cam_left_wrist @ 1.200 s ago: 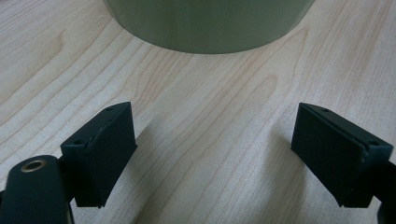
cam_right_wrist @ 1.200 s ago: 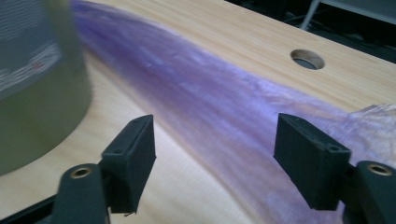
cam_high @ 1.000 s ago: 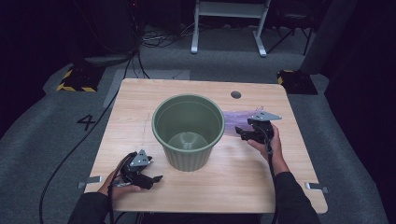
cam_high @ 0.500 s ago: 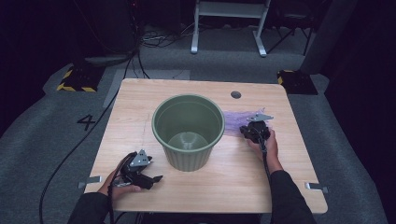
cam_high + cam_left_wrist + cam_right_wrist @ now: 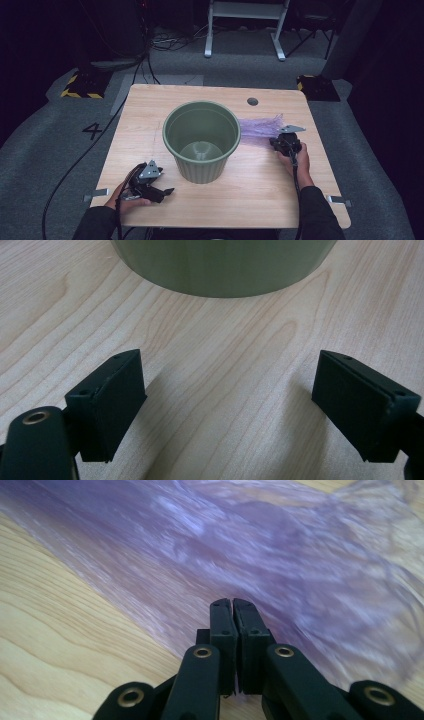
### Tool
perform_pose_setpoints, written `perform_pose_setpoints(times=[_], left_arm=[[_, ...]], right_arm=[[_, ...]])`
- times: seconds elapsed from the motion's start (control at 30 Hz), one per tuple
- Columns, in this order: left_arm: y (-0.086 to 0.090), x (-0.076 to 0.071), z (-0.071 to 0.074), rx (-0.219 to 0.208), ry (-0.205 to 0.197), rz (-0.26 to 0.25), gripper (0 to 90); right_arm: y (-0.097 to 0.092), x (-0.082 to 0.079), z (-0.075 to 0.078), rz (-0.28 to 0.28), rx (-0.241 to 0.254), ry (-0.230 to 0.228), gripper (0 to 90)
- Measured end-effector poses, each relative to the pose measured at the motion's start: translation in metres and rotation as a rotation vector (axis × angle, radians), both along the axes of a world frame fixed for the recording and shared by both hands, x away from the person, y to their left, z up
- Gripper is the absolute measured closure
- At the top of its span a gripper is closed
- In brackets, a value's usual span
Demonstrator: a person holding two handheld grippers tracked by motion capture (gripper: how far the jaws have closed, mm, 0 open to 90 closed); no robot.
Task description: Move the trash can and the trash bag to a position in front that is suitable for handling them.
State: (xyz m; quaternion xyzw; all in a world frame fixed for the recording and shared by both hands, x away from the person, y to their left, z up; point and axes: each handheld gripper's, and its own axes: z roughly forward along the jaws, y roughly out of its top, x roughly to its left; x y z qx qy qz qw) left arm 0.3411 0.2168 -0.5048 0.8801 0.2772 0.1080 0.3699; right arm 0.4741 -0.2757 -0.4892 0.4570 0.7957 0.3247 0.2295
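Right gripper (image 5: pixel 232 605): jaws just closed, pinching purple plastic bag (image 5: pixel 240 550) beside green bin (image 5: pixel 201 140) | left gripper (image 5: pixel 230 405): wide open, empty, before bin

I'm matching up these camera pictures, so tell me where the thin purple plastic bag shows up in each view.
High view: thin purple plastic bag lies right of centre, between the green ribbed plastic pot and the right gripper.
Left gripper view: not in it.
Right gripper view: bag spans the upper frame, ahead of the shut gripper.
Shared landmark: the light wooden table.
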Motion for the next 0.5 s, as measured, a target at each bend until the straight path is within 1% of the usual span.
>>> perform_pose_setpoints(times=[0.03, 0.07, 0.27, 0.3, 0.33, 0.37, 0.4, 0.43, 0.47, 0.5], left_arm=[[0.000, 0.000, 0.000, 0.000, 0.000, 0.000, 13.2], [0.000, 0.000, 0.000, 0.000, 0.000, 0.000, 13.1], [0.000, 0.000, 0.000, 0.000, 0.000, 0.000, 13.2], [0.000, 0.000, 0.000, 0.000, 0.000, 0.000, 13.2], [0.000, 0.000, 0.000, 0.000, 0.000, 0.000, 13.2], [0.000, 0.000, 0.000, 0.000, 0.000, 0.001, 13.2], [0.000, 0.000, 0.000, 0.000, 0.000, 0.000, 13.2], [0.000, 0.000, 0.000, 0.000, 0.000, 0.001, 13.2], [0.000, 0.000, 0.000, 0.000, 0.000, 0.001, 13.2], [0.000, 0.000, 0.000, 0.000, 0.001, 0.000, 13.2]], right_arm=[[0.000, 0.000, 0.000, 0.000, 0.000, 0.000, 88.4], [-0.007, -0.002, 0.000, -0.011, 0.000, 0.000, 88.4], [-0.032, -0.007, 0.003, -0.055, -0.003, -0.009, 87.9], [-0.032, -0.007, 0.003, -0.055, -0.003, -0.009, 87.9], [-0.040, -0.009, 0.004, -0.074, -0.001, -0.011, 83.4], [-0.040, -0.009, 0.004, -0.074, -0.001, -0.011, 83.4], [-0.048, -0.010, 0.006, -0.090, 0.001, -0.011, 79.0], [-0.051, -0.011, 0.008, -0.099, 0.004, -0.014, 75.8], [-0.051, -0.011, 0.008, -0.099, 0.004, -0.014, 75.8], [-0.057, -0.012, 0.013, -0.128, 0.022, -0.025, 65.1]])
